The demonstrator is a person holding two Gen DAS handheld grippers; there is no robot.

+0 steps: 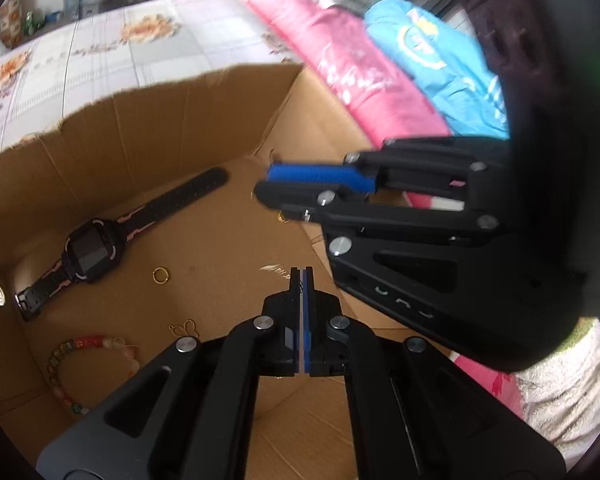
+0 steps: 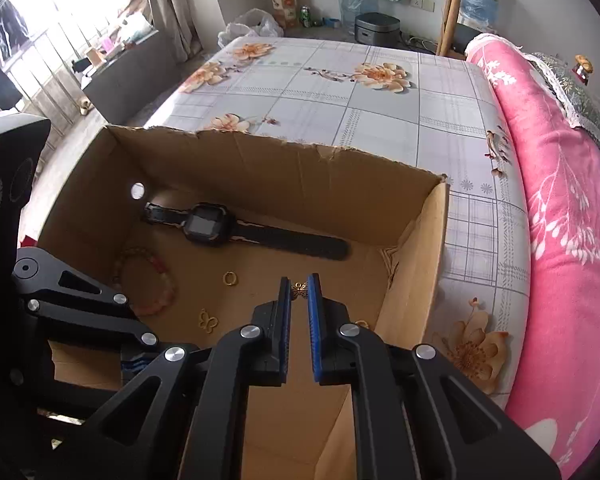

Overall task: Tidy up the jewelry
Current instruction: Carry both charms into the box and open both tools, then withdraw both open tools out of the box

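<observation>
The right gripper pinched a small gold butterfly charm above the cardboard box, while the left gripper was fully closed, empty.

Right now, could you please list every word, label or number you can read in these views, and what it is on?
None can be read.
Blue cloth: a round print, too blurred.
Green can: label too small.
Watch: screen blank.
Cardboard box: no print visible.
</observation>
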